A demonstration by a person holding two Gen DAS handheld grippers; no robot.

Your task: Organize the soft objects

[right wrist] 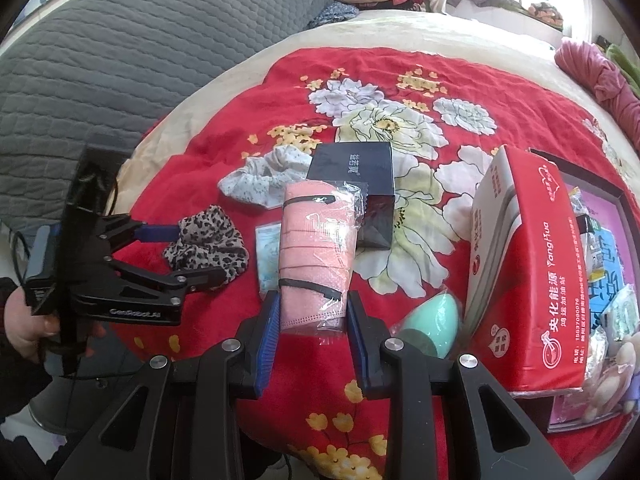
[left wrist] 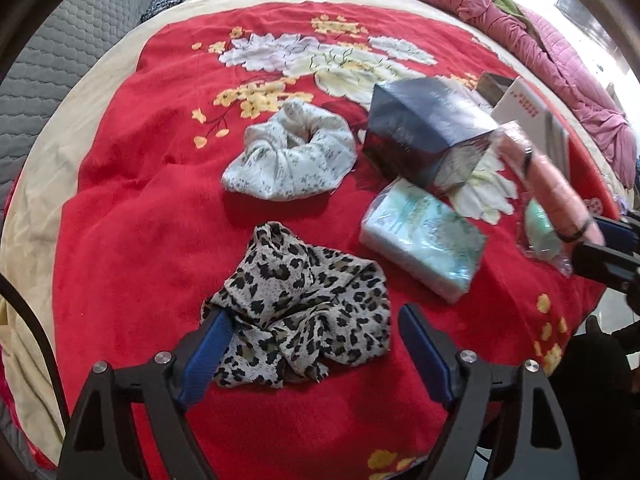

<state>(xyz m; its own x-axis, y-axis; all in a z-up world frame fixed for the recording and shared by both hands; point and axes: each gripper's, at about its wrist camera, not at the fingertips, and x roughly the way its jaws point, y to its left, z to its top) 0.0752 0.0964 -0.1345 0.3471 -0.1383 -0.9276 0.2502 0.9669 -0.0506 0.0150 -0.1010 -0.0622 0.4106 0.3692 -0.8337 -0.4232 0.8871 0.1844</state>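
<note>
My left gripper (left wrist: pixel 316 354) fingers spread wide round leopard scrunchie (left wrist: pixel 304 316) on red blanket (left wrist: pixel 132 216) (near edge); right gripper (right wrist: pixel 312 334) clamps pink mask pack (right wrist: pixel 316 256), lifted.

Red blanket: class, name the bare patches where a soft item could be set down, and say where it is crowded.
Free: the red blanket left of the leopard scrunchie and pale scrunchie, out to its cream border; also the flowered stretch beyond the dark box. Crowded: the right side, around the tissue pack, red carton and mint egg.
</note>
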